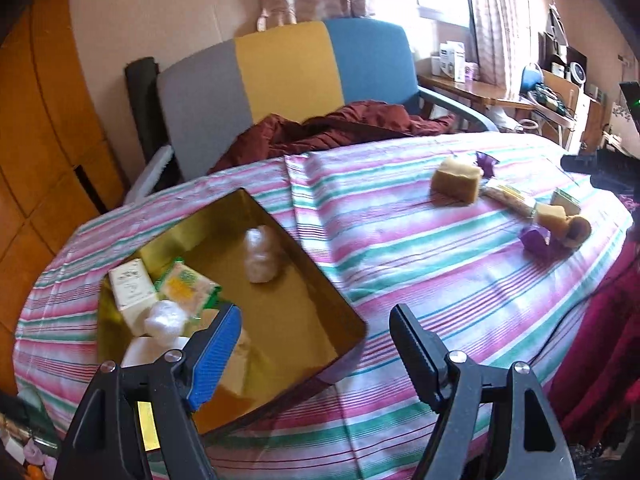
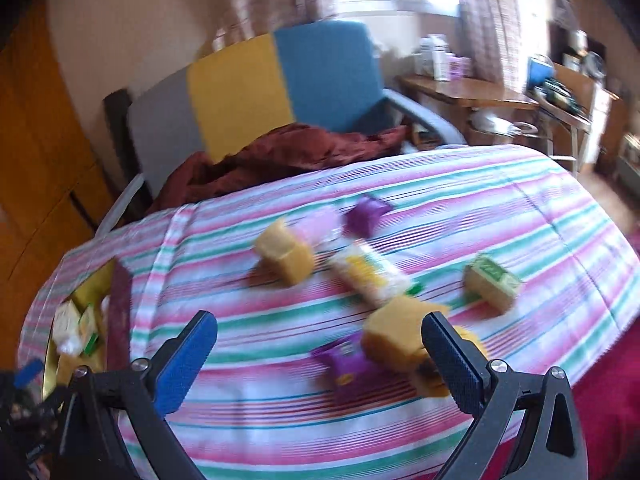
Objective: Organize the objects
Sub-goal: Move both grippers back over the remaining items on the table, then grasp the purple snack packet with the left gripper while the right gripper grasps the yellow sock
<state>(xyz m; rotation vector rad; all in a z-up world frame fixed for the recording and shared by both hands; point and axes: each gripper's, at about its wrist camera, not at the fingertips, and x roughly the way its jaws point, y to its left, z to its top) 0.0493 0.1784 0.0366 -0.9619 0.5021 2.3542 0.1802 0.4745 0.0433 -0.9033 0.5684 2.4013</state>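
Left wrist view: the left gripper (image 1: 316, 330) hangs with its jaws spread wide and nothing between them, above the near rim of a gold tin box (image 1: 320, 276) that sits toward the left edge of the striped tablecloth (image 1: 400, 248). Inside the box lie a white carton (image 1: 130, 288), a green-and-yellow packet (image 1: 188, 286) and white wrapped lumps (image 1: 260, 256). Toward the right edge of the table lie a tan block (image 1: 456, 180), a long snack bar (image 1: 510, 196) and a purple packet (image 1: 536, 240). A striped armchair (image 1: 280, 76) with a dark red cloth (image 1: 336, 128) stands behind the table.

Right wrist view, blurred: the right gripper (image 2: 320, 340) is also spread wide and empty. Just beyond its fingers, near the table's front edge, lie a purple wrapper (image 2: 348, 364) and a yellow-tan block (image 2: 392, 336); farther back are another tan block (image 2: 286, 254), the long bar (image 2: 370, 276) and a green-topped box (image 2: 492, 280). The gold box shows at the left edge.
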